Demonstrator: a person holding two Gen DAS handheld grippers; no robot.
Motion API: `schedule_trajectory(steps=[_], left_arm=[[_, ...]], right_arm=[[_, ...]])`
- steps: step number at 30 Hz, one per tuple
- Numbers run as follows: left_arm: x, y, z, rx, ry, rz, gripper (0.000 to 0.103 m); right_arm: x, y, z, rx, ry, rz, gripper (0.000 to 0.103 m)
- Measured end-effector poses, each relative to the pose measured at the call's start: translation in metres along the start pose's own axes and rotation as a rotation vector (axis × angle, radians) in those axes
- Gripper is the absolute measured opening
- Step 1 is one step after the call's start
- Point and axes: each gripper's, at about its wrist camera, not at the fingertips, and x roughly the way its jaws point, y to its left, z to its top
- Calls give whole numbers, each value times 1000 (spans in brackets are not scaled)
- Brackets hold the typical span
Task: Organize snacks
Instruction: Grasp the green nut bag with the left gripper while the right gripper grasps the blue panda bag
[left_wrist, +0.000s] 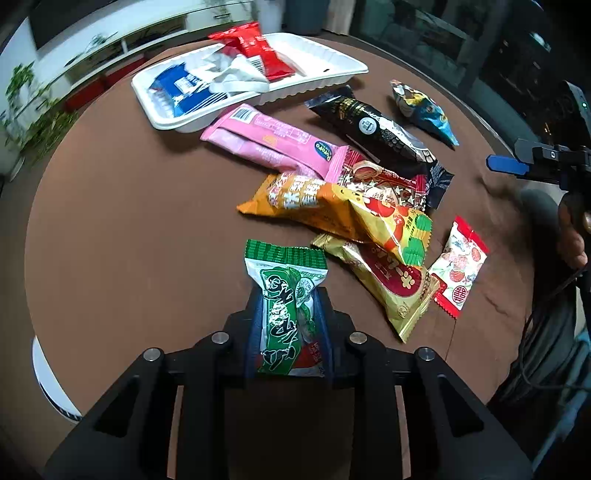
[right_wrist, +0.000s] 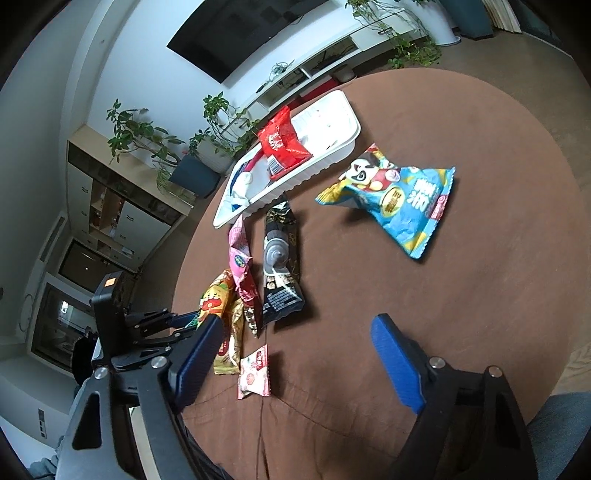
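Observation:
My left gripper (left_wrist: 288, 295) is shut on a green-and-white snack packet (left_wrist: 284, 302) and holds it above the brown table, near the pile. A white tray (left_wrist: 332, 79) at the far side holds a red packet (left_wrist: 258, 50), a blue packet (left_wrist: 181, 90) and a white wrapper. Loose on the table lie a pink packet (left_wrist: 266, 142), a black packet (left_wrist: 384, 134), an orange packet (left_wrist: 314, 203), a gold packet (left_wrist: 388, 280), a small red-and-white packet (left_wrist: 460, 266) and a blue panda packet (right_wrist: 395, 199). My right gripper (right_wrist: 295, 354) is open and empty above the table's near edge.
The round table (right_wrist: 443, 295) has a brown cloth. The tray (right_wrist: 332, 158) stands at its far edge in the right wrist view. Shelves, potted plants and a wall screen stand beyond the table. My right gripper's blue finger (left_wrist: 506, 164) shows at the right in the left wrist view.

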Motion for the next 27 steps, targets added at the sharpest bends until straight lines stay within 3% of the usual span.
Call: schedule_trajectory(steps=[6, 13, 21, 27], left_arm=[[-9, 1, -14, -81, -32, -14, 22], [-27, 5, -36, -232, -126, -102, 22], [-41, -4, -52, -306, -184, -147, 22], [-36, -4, -57, -330, -187, -174, 22]], right_arm=[[-7, 1, 26, -128, -15, -108, 84], [24, 8, 54, -431, 84, -291, 80], [65, 12, 73, -695, 172, -377, 79], [82, 5, 77, -733, 243, -398, 72]])
